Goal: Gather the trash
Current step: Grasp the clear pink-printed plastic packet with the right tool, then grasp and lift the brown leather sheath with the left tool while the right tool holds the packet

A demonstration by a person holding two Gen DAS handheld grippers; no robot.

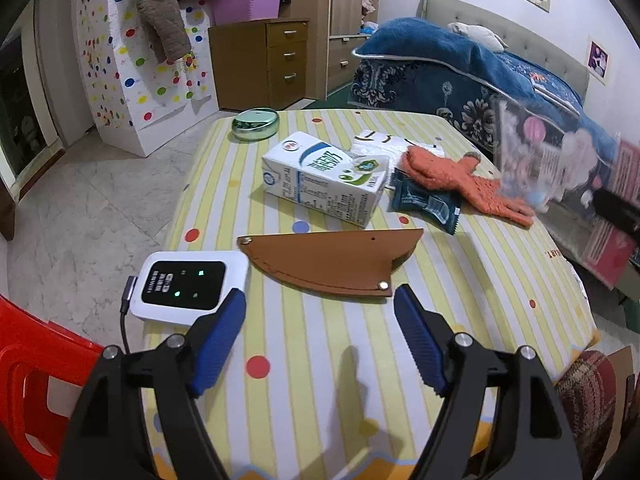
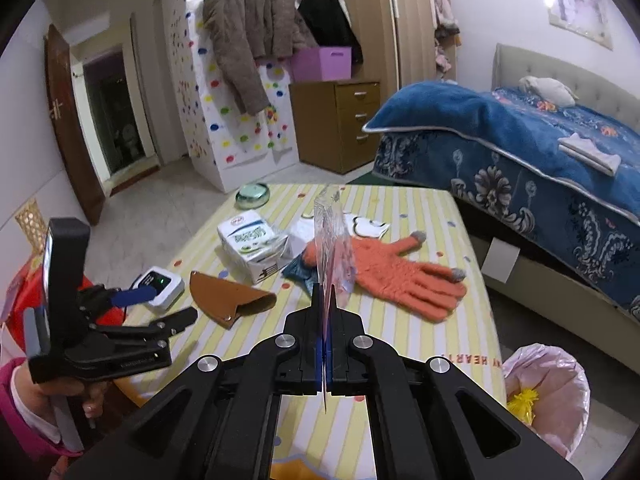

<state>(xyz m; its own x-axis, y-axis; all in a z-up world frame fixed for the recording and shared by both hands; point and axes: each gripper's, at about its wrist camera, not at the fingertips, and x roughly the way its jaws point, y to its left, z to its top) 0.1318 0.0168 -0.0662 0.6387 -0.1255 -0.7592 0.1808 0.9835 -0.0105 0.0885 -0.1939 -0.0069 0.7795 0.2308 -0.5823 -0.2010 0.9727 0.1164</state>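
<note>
My right gripper (image 2: 325, 312) is shut on a clear plastic wrapper (image 2: 332, 240) and holds it upright above the striped table (image 2: 452, 332); the wrapper also shows blurred in the left wrist view (image 1: 560, 160). My left gripper (image 1: 320, 312) is open and empty over the table's near edge; it also shows in the right wrist view (image 2: 160, 308). A white milk carton (image 1: 324, 176) lies on its side mid-table. A dark blue snack wrapper (image 1: 428, 204) lies partly under an orange glove (image 1: 460, 180). A bin with a pink bag (image 2: 548, 396) stands at the table's right.
A brown leather sheath (image 1: 336, 260) and a white device with a cable (image 1: 192, 286) lie near my left gripper. A green round tin (image 1: 256, 123) sits at the far edge. White paper (image 1: 384, 142) lies behind the glove. A red chair (image 1: 36, 372) is left; a bed (image 2: 540, 152) right.
</note>
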